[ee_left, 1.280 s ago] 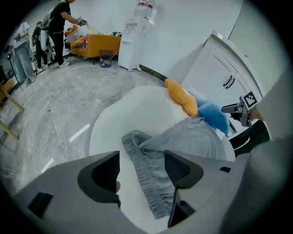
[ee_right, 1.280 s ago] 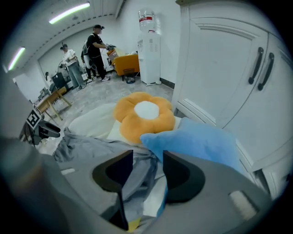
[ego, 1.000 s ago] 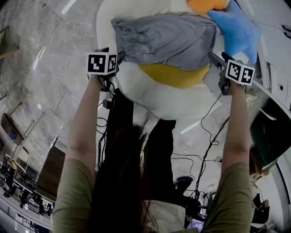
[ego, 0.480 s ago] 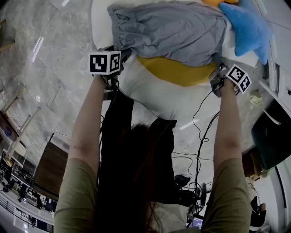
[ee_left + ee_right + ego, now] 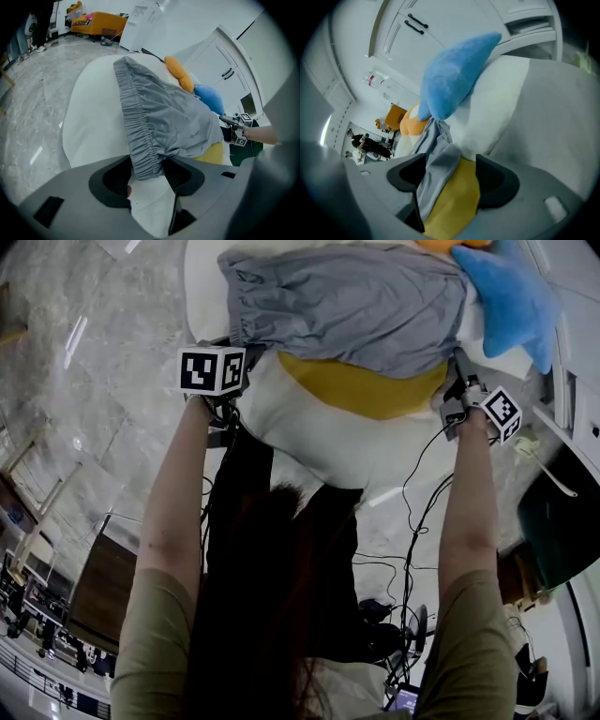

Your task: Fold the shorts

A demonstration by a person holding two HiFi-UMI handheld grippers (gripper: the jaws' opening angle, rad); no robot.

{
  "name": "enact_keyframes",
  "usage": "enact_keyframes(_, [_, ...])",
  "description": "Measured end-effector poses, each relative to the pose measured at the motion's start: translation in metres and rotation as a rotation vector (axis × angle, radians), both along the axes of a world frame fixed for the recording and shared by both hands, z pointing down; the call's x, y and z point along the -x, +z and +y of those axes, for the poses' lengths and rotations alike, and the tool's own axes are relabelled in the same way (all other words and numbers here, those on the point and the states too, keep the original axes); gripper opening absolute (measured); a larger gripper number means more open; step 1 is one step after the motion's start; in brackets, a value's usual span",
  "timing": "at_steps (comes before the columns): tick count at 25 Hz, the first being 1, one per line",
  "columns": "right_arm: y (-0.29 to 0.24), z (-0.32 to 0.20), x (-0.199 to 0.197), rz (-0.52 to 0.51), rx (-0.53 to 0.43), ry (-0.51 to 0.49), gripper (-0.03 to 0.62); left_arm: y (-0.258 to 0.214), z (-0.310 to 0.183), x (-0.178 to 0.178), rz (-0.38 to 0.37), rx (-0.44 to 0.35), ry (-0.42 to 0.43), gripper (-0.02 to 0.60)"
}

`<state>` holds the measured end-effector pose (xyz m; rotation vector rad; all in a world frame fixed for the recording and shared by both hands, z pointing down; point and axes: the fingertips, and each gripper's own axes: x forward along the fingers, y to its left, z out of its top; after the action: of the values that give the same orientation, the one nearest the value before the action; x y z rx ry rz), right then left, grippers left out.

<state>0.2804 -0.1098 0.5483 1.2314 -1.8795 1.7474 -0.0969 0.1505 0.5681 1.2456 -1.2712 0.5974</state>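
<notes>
Head view: left tool (image 5: 247, 352), just closing, pinches shorts (image 5: 347, 301) by waistband; right tool (image 5: 459, 369) spread around hem.

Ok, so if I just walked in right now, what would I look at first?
Probably the gray shorts, spread across a round white table and partly covering a yellow thing. A bright blue soft thing pokes out at their far right corner. At the other end, the left gripper has just been closing on the elastic waistband, which sits between its jaws.
</notes>
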Motion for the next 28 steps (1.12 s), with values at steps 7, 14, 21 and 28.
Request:
enact_keyframes(7, [0.017, -0.007, 0.013, 0.019, 0.028, 0.101, 0.315, 0.000, 0.001, -0.004, -0.013, -0.002, 0.044, 0.173])
enact_keyframes(14, [0.009, 0.003, 0.003, 0.032, 0.031, 0.185, 0.017, -0.011, 0.006, -0.005, 0.018, -0.031, 0.117, 0.126])
enact_keyframes(21, [-0.017, 0.040, -0.030, -0.075, 0.082, 0.161, 0.015, -0.031, 0.027, -0.001, 0.125, -0.077, 0.045, 0.123])
enact_keyframes(28, [-0.020, 0.063, -0.057, -0.037, 0.103, 0.102, 0.015, -0.025, 0.057, -0.010, 0.140, -0.031, 0.096, 0.123])
